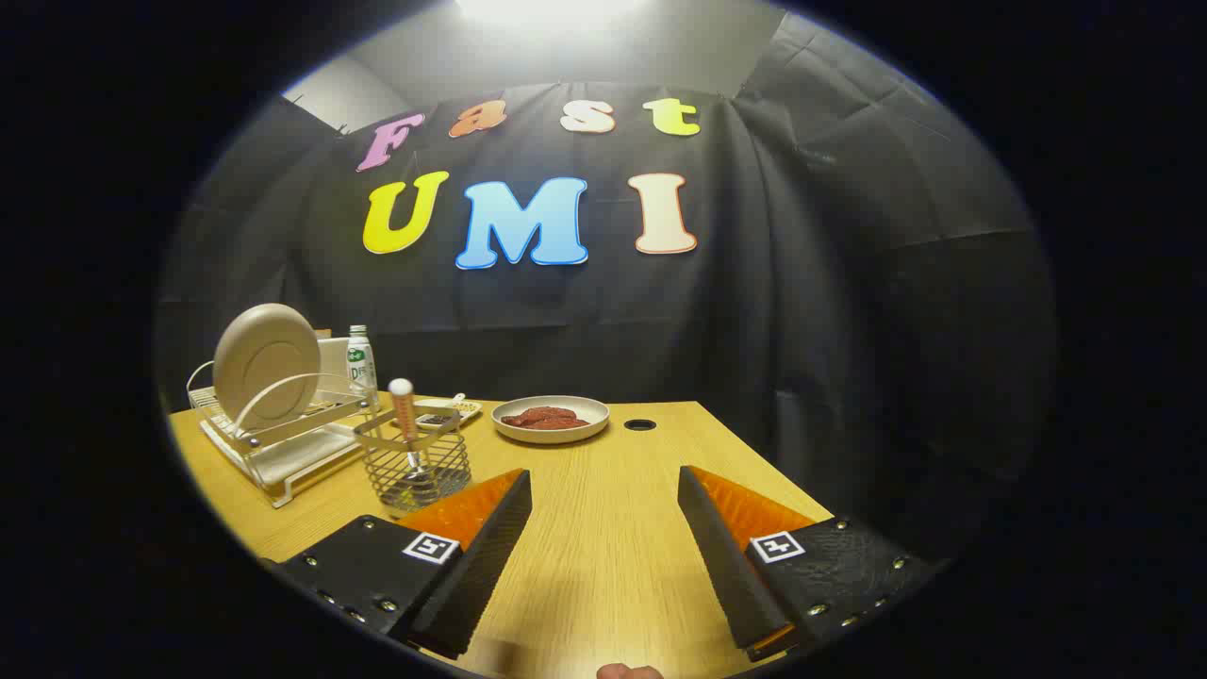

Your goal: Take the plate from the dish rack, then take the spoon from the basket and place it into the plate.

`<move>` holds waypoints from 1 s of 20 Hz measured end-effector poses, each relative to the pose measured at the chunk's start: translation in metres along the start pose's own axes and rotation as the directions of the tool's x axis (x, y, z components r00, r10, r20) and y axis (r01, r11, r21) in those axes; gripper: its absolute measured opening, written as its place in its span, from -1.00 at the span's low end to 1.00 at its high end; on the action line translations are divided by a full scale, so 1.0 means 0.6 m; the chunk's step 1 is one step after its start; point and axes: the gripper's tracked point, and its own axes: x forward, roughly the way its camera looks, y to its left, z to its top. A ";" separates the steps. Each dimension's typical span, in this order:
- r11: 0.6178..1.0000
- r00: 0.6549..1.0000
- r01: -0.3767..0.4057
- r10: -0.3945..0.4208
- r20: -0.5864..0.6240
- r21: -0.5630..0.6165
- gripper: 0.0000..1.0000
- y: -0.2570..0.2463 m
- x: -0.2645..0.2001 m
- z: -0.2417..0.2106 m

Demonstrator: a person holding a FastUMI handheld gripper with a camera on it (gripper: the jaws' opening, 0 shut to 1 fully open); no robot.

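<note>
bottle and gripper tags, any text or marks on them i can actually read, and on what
Bottle, behind the dish rack: a label with print, too small and blurred to read.
Hand-held gripper, fingers open with bare table between them: a square black-and-white marker on each finger body, a coded pattern and not words.
Basket, spoon, upright plate: no writing that I can make out.

Bench (pixel 603 528): light wood grain, one black round hole (pixel 639 425). Dish rack (pixel 283 438): white wire and tray. Plate (pixel 266 363) in it: beige. Basket (pixel 417 467): grey metal mesh. Spoon (pixel 404 415) handle: orange with white tip. Bowl (pixel 551 420): cream, dark red contents. Bottle (pixel 360 363): white with green label. Tool (pixel 603 528): black-and-white square markers on both fingers, which are spread apart.
</note>
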 end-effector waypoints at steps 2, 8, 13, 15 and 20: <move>1.000 1.000 -0.002 0.002 0.015 -0.005 0.93 0.003 0.025 0.040; 1.000 0.997 -0.013 0.014 0.073 -0.011 0.93 0.057 -0.015 0.238; 0.999 0.999 -0.017 0.016 0.041 0.037 0.93 0.144 -0.090 0.332; 0.999 0.999 -0.013 0.012 0.041 0.031 0.93 0.174 -0.106 0.359; 0.998 0.998 0.016 -0.019 0.067 0.054 0.93 0.215 -0.109 0.399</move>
